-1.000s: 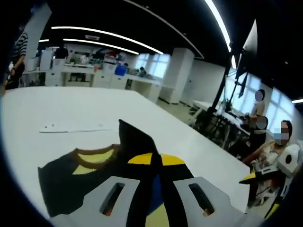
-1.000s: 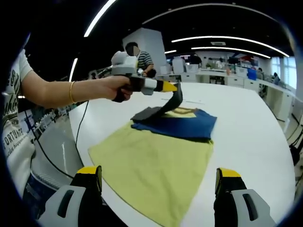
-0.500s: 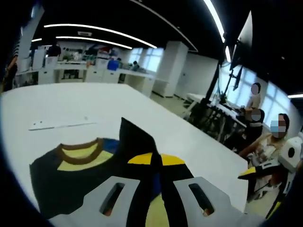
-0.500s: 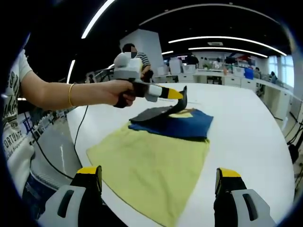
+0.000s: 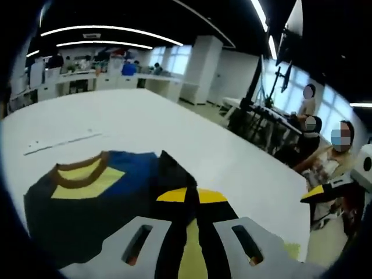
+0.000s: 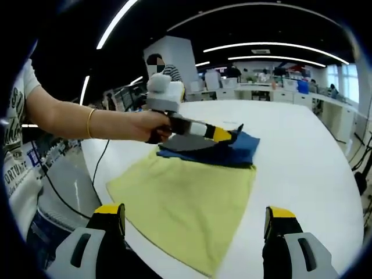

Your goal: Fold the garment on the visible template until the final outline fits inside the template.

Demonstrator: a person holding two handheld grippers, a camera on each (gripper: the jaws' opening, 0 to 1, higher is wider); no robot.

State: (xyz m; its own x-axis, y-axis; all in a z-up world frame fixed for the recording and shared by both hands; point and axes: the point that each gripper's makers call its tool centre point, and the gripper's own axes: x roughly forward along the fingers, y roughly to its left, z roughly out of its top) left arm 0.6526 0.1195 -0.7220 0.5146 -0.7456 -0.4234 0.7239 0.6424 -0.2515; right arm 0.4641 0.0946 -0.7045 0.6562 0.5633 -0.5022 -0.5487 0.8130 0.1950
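Observation:
The garment lies on the white table [image 6: 302,151]: a pale yellow-green body [image 6: 186,195] nearest me and a blue and dark grey top [image 6: 235,152]. Its brown collar [image 5: 78,172] faces up. My left gripper [image 5: 192,196] is shut on a dark fold of the garment [image 5: 168,174], held low over the blue part. In the right gripper view a person's hand carries the left gripper [image 6: 225,135] over that top. My right gripper [image 6: 195,216] stands open near the table's front edge, with nothing between its jaws and short of the yellow hem. The right gripper's yellow tip [image 5: 319,192] shows at the right.
A thin pale strip [image 5: 58,141] lies on the table beyond the collar. A black cable [image 6: 96,168] runs off the table's left edge. Seated people [image 5: 340,151] and stands are past the far edge, with office desks [image 6: 279,93] behind.
The left gripper has come down and across with the dark fold, from raised above the garment to low over the blue top. The right gripper has stayed open and still.

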